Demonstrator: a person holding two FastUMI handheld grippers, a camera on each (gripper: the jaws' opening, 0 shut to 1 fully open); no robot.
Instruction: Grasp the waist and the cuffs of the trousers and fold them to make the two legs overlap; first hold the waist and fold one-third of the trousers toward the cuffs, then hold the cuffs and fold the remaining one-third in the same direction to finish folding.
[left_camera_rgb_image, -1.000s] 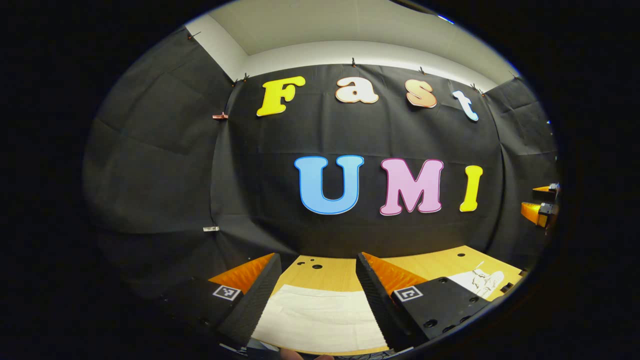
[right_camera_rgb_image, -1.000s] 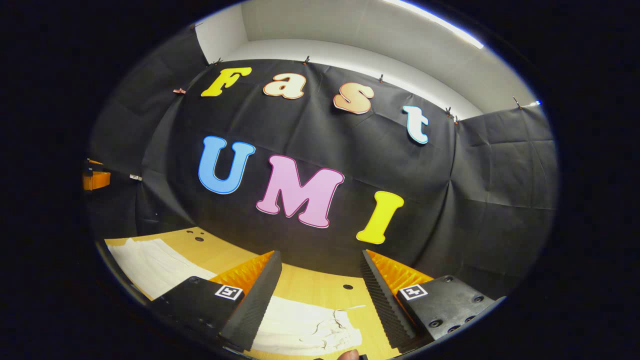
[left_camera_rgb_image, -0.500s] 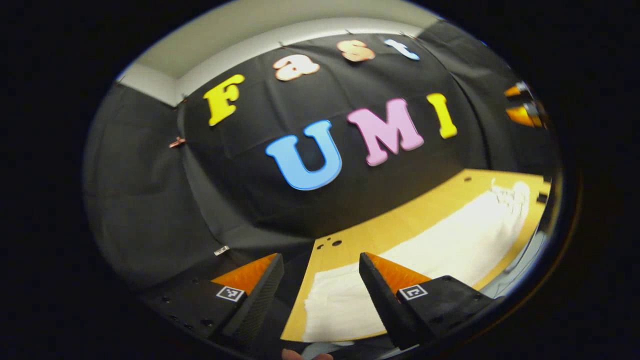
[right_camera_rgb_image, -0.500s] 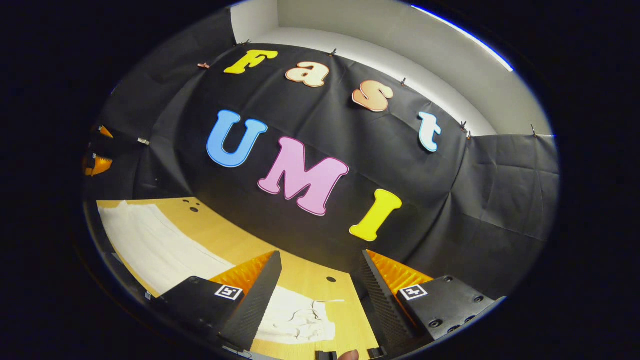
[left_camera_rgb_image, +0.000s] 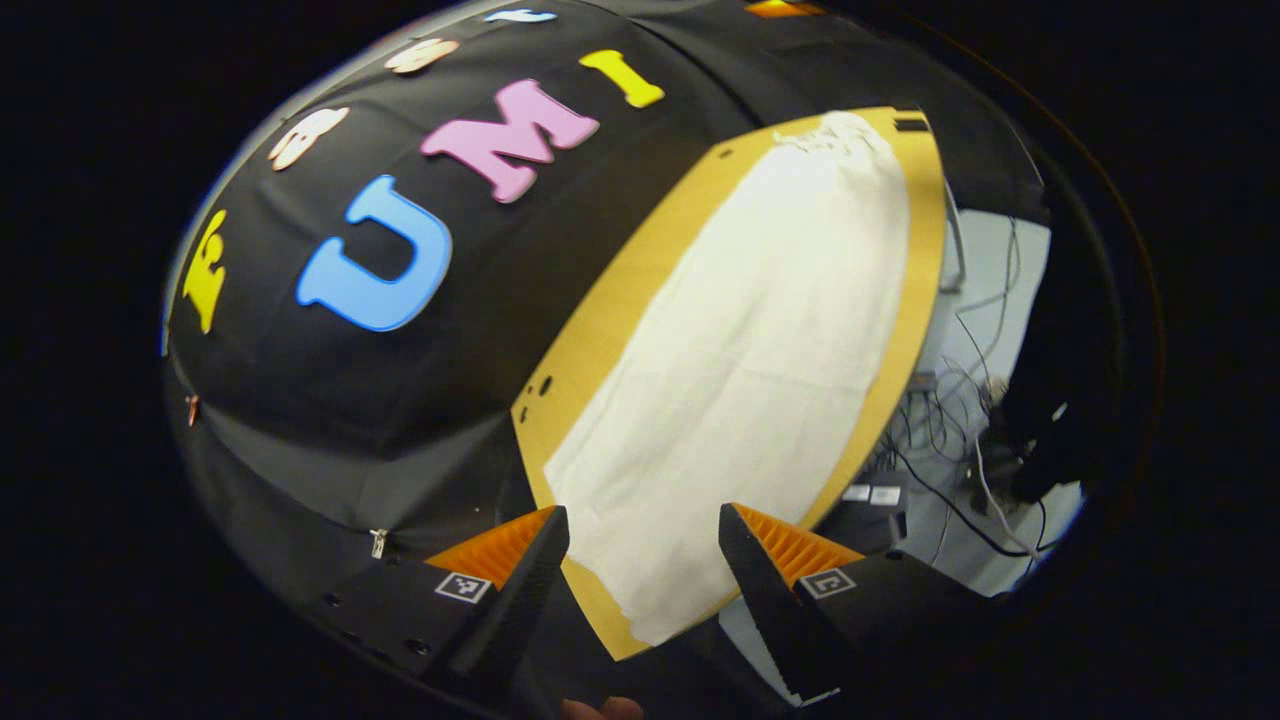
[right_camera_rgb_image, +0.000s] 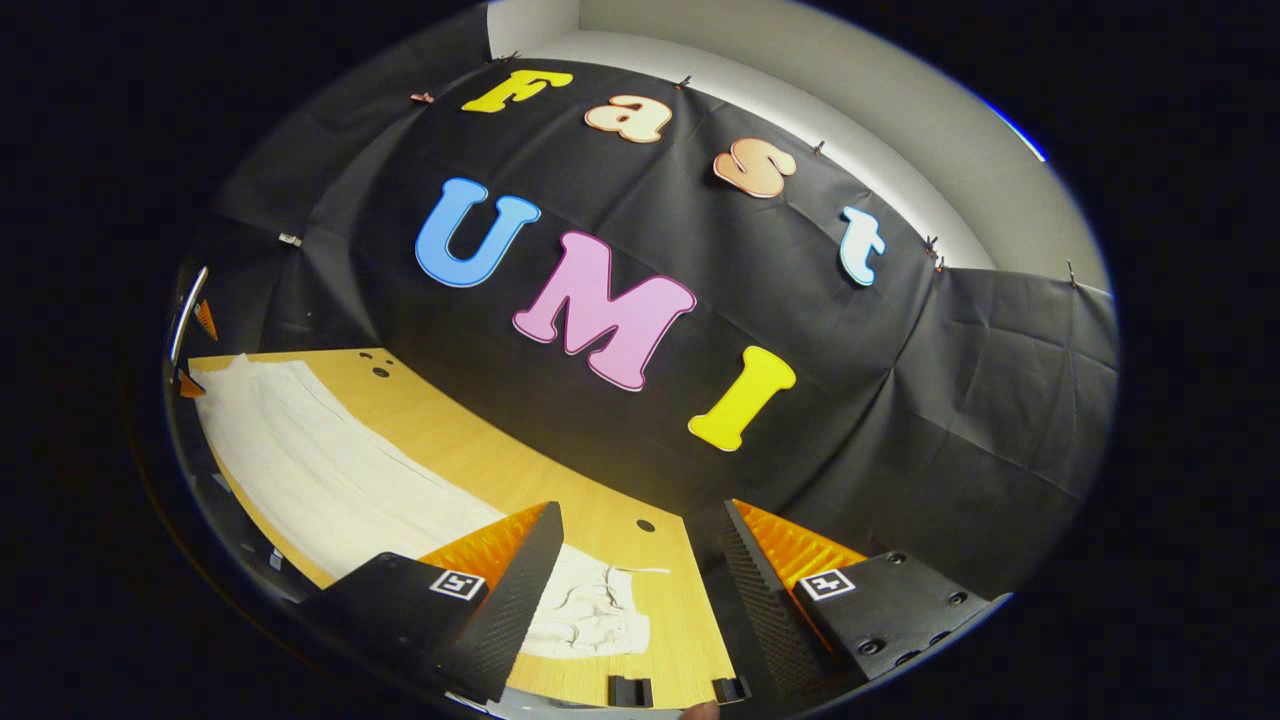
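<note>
Trousers (left_camera_rgb_image: 740, 370): lying flat along table (left_camera_rgb_image: 600, 320); likely soft, light.
Hold: waist (right_camera_rgb_image: 590, 615), cuffs (left_camera_rgb_image: 640, 590).
Left gripper (left_camera_rgb_image: 640, 590): hovering, spread.
Right gripper (right_camera_rgb_image: 640, 600): hovering, spread.

White trousers (left_camera_rgb_image: 740, 370) lie flat, stretched lengthwise along the wooden table (left_camera_rgb_image: 610, 300), gathered waist toward two o'clock, cuffs toward six in the left gripper view.

- Trousers (left_camera_rgb_image: 745, 360): plain off-white, no print; the gathered waist (right_camera_rgb_image: 590, 615) shows the same pale cream.
- Table (left_camera_rgb_image: 600, 330): light yellowish wood tone with a few small dark holes.
- Floor (left_camera_rgb_image: 990, 300): pale grey, crossed by black cables (left_camera_rgb_image: 935, 440).
- Upper wall (right_camera_rgb_image: 800, 60): dull white above the black cloth.
</note>
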